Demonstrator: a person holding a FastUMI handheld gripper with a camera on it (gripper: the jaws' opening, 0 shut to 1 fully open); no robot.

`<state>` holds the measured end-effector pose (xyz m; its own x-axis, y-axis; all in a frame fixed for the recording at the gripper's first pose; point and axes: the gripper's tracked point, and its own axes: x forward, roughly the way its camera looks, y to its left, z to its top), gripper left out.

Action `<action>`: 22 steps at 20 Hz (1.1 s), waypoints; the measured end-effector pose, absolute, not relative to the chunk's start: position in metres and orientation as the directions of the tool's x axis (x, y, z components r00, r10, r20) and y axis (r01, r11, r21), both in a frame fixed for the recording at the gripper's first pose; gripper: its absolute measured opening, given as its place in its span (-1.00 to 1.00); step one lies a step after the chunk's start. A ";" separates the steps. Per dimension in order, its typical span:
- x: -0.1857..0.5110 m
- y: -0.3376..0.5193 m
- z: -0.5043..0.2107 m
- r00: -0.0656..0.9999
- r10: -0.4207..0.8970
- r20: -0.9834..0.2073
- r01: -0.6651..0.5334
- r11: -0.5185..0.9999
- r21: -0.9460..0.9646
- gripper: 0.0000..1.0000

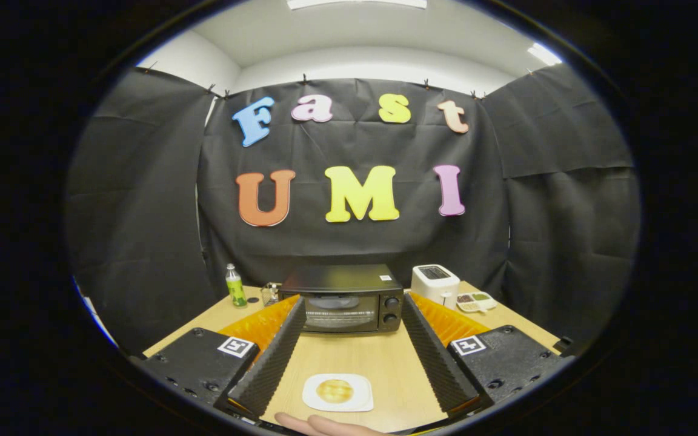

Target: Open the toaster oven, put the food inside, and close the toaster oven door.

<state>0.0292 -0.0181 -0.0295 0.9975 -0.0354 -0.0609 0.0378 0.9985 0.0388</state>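
Observation:
A black toaster oven (345, 298) stands at the far side of the wooden table (385, 363), door shut, two knobs on its right side. It lies beyond my fingers, roughly centred between them. A white square plate (338, 392) carrying a round golden piece of food (334, 390) rests on the table between my two fingers (273, 357), close to me. My gripper (349, 315) is open, held above the table, nothing touching its pads. A person's hand (319, 425) shows just below the plate.
A white toaster (435, 284) sits right of the oven, with a small divided white dish (476, 301) beside it. A green bottle (235, 286) and a small clear object (271, 293) stand left of the oven. Black cloth walls close in the table.

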 end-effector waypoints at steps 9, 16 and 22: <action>0.057 -0.013 -0.053 0.994 -0.032 -0.100 0.039 0.997 0.068 1.00; 0.092 -0.019 -0.083 0.988 -0.041 -0.150 0.054 0.995 0.082 1.00; 0.122 -0.018 -0.099 0.984 -0.034 -0.175 0.050 0.995 0.087 1.00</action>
